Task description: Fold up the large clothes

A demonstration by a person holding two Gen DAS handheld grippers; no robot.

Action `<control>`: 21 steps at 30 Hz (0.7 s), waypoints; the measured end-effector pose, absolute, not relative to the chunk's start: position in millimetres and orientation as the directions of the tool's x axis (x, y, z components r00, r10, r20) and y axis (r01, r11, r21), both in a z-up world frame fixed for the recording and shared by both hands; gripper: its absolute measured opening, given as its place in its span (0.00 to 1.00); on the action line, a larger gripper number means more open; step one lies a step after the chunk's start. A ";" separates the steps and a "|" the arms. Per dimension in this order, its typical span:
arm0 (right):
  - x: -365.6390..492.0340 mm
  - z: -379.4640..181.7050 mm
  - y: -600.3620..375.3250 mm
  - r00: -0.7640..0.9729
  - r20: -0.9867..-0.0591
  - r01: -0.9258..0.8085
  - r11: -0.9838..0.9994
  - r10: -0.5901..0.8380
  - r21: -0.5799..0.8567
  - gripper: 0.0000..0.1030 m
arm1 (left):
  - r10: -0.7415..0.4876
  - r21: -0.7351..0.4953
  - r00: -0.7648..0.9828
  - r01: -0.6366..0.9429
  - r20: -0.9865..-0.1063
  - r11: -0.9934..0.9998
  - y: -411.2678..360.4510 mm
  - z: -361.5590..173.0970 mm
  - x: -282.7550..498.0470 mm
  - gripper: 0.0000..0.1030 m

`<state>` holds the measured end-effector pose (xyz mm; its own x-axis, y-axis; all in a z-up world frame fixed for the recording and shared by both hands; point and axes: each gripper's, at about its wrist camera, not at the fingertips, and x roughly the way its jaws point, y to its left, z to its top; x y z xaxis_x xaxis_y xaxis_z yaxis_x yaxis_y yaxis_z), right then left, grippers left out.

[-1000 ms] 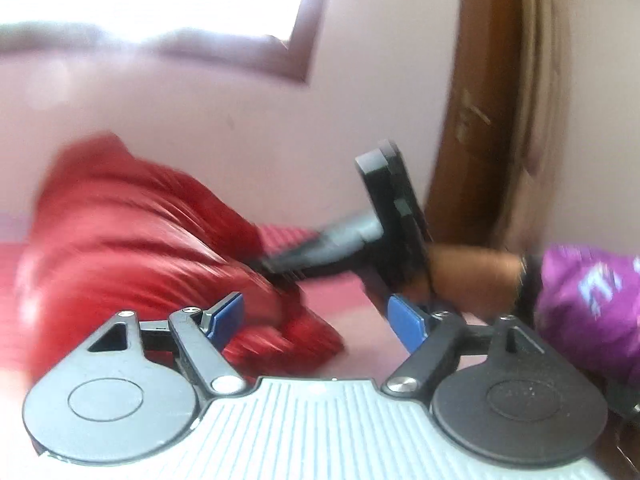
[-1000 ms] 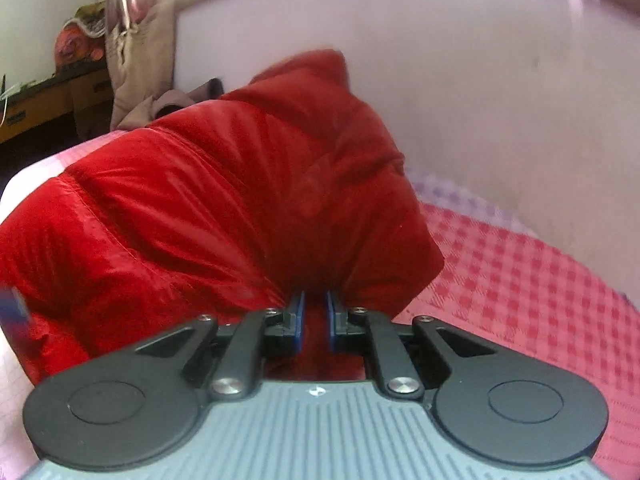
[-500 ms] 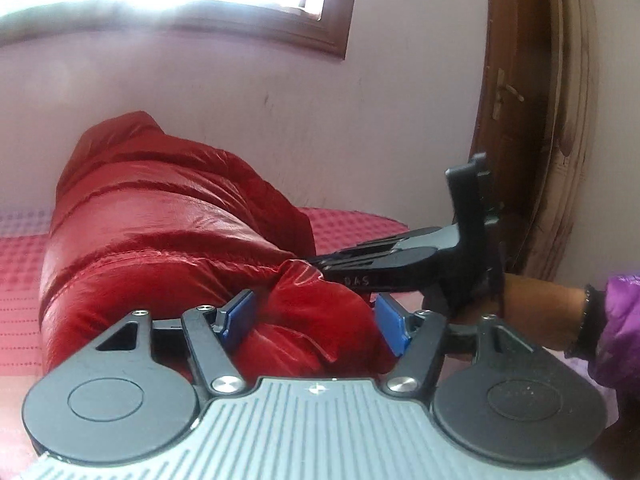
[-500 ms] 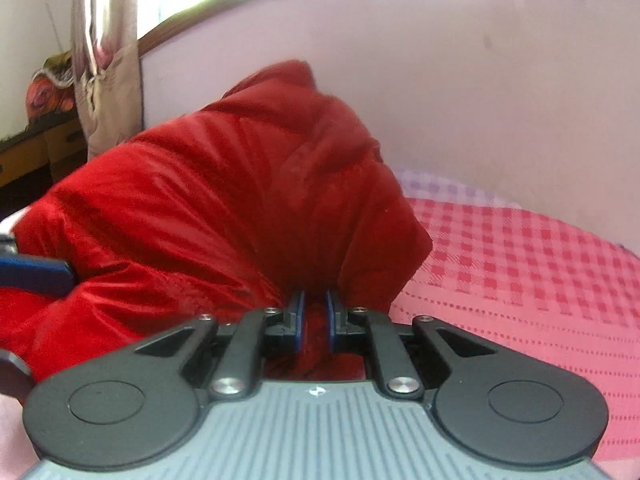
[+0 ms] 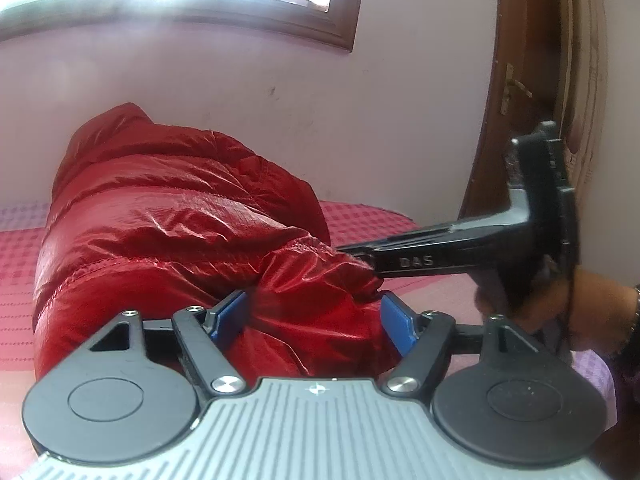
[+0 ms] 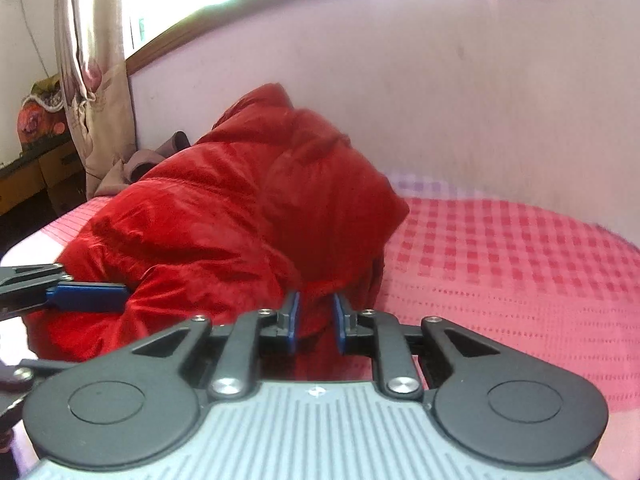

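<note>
Puffy red quilted jacket [image 5: 168, 240] bundled on the pink checked bedspread [image 6: 500, 260]

Left gripper [image 5: 316, 316] gapes wide around a fold at 6 o'clock; jaws have just been opening. Right gripper [image 6: 316, 320] has just been loosening too, fabric between its slightly parted pads, can't tell whether they press.
</note>
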<state>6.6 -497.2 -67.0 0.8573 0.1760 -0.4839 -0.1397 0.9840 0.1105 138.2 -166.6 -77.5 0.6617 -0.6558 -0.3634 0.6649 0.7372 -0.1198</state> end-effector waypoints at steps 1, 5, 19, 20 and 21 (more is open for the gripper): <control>3.8 -66.4 -498.3 0.859 -0.481 -0.128 0.983 0.176 0.132 0.20 | -0.655 -0.120 0.663 0.664 -0.364 0.738 -166.6 -77.5 138.2 0.70; -4.2 -68.5 -504.9 0.864 -0.474 -0.075 0.975 0.168 0.210 0.40 | -0.653 -0.121 0.663 0.662 -0.365 0.740 -165.6 -77.8 138.2 0.72; 2.0 -76.6 -509.5 0.868 -0.430 -0.048 0.904 0.248 0.425 1.00 | -0.658 -0.116 0.662 0.668 -0.359 0.735 -165.6 -77.5 139.2 0.76; 4.9 -80.0 -510.6 0.868 -0.428 -0.046 0.899 0.252 0.435 1.00 | -0.658 -0.113 0.662 0.669 -0.359 0.735 -165.4 -77.8 138.9 0.77; 7.9 -83.5 -511.9 0.865 -0.431 -0.045 0.895 0.257 0.444 1.00 | -0.658 -0.109 0.662 0.670 -0.359 0.734 -165.9 -78.2 138.7 0.77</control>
